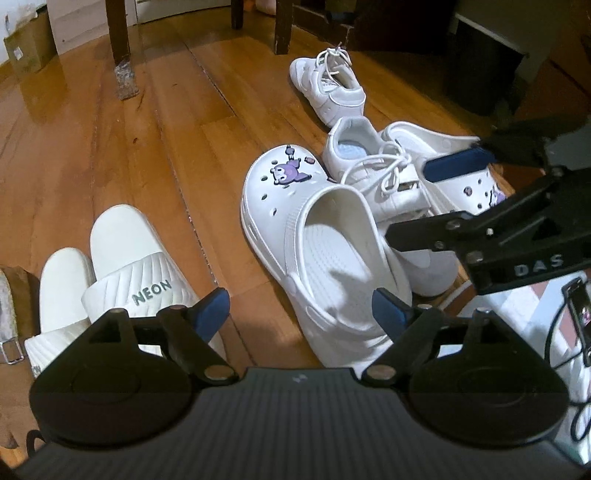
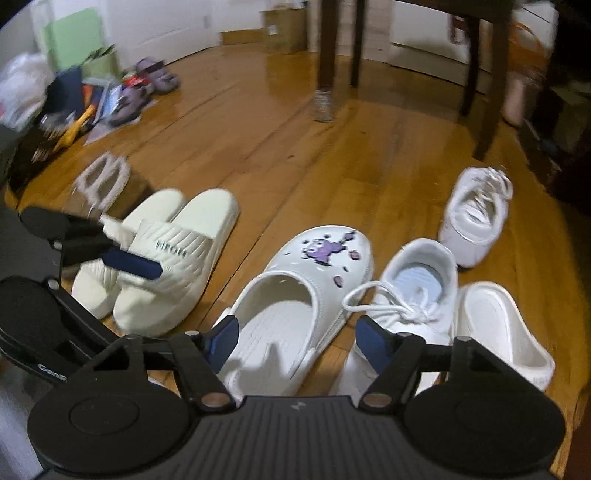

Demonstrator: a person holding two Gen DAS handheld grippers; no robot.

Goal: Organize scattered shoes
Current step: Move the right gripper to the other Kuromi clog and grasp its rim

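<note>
The floor (image 1: 192, 122) was varnished wood planks, glossy enough to throw reflections. The clog (image 1: 321, 236) looked like smooth moulded foam plastic with a soft sheen, its purple charm (image 1: 288, 173) rubbery. The slides (image 1: 122, 266) were matt cream foam, the straps ribbed. The near sneaker (image 1: 373, 166) had a smooth leather-like upper, faintly shiny, with woven cloth laces; the far sneaker (image 1: 328, 85) looked the same. The left gripper (image 1: 301, 310) had matt black plastic arms, blue rubbery pads (image 1: 214, 314) and bright metal pivot pins. A cardboard box (image 2: 284, 29) was dull brown.
</note>
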